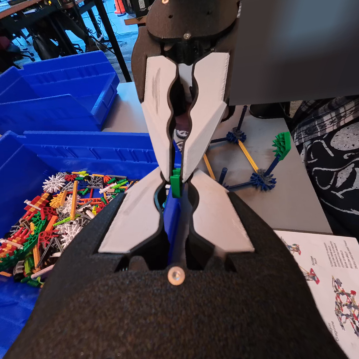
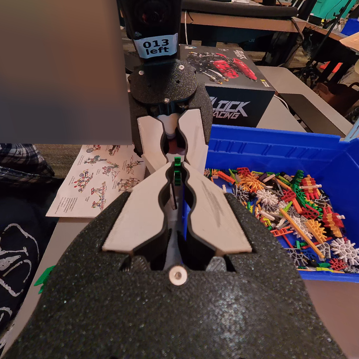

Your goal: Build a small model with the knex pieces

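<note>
Blue bin [image 1: 23, 165] of mixed building pieces [image 1: 48, 217] sits by the desk's left edge, its wall just under our meeting tips. Our left gripper [image 1: 175, 191] and right gripper [image 2: 177, 174] face tip to tip, both closed on one green connector [image 1: 176, 184]. Right of them, a blue-and-yellow rod frame [image 1: 250, 165] rests on open grey desk [image 1: 287, 204], an instruction sheet [image 1: 334, 281] at its near corner.
</note>
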The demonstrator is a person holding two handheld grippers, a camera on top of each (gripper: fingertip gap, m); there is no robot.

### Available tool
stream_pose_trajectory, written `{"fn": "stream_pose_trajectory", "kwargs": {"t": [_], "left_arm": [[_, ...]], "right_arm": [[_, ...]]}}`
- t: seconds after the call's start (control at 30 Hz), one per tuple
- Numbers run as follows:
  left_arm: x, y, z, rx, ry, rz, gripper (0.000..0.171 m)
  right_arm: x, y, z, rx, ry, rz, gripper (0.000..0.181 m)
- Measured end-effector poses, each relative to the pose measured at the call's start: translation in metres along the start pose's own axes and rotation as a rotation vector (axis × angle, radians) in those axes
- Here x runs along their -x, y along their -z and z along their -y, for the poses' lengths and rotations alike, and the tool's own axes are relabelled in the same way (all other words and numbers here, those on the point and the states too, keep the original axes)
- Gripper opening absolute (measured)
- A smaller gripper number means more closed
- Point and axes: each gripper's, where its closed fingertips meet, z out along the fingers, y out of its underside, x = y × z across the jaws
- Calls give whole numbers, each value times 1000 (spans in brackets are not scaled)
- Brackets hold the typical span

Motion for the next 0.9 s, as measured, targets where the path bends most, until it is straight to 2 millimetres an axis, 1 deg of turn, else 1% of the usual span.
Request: {"fn": "stream_pose_trajectory", "kwargs": {"t": [0.9], "left_arm": [[2, -7, -7, 38, -22, 17, 14]], "right_arm": [[-1, 0, -8, 13, -3, 1, 5]]}}
